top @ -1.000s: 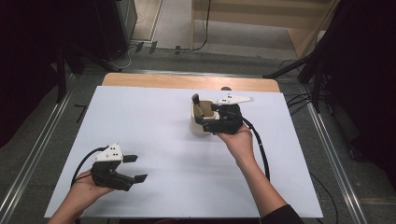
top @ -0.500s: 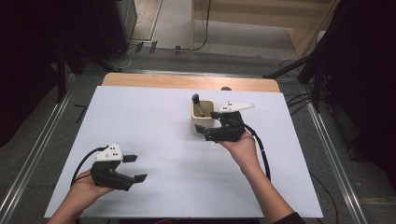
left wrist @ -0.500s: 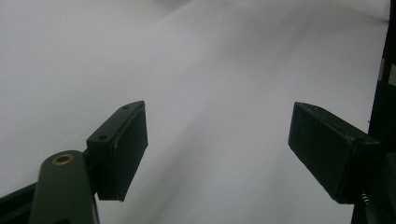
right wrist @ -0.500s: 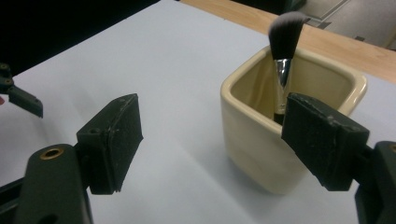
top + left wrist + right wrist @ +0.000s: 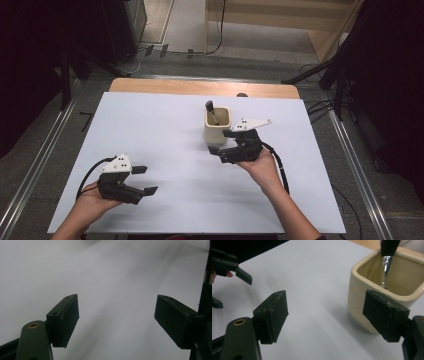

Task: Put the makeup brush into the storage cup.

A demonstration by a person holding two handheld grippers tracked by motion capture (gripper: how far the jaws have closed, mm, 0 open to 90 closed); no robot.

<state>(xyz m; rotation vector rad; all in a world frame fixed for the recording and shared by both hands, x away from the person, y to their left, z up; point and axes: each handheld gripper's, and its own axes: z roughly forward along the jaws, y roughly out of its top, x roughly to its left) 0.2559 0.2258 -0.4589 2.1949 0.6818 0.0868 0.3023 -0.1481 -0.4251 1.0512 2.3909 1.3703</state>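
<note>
Cream square ceramic cup (image 5: 218, 125) standing upright on the white-covered worktop (image 5: 150, 130), toward the far middle. Inside it, a metal utensil with a black handle (image 5: 211, 111), leaning. Right gripper (image 5: 220, 142) just beside the cup on the near side, jaws released and wide, nothing between. Left gripper (image 5: 145, 180) well apart at the near left, jaws spread and empty over bare white surface.

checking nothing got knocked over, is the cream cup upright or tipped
Upright. The cream cup stands on its base on the white table cover, mouth up, with a dark-handled utensil leaning inside. The right hand-held gripper is beside it, jaws open.
</note>
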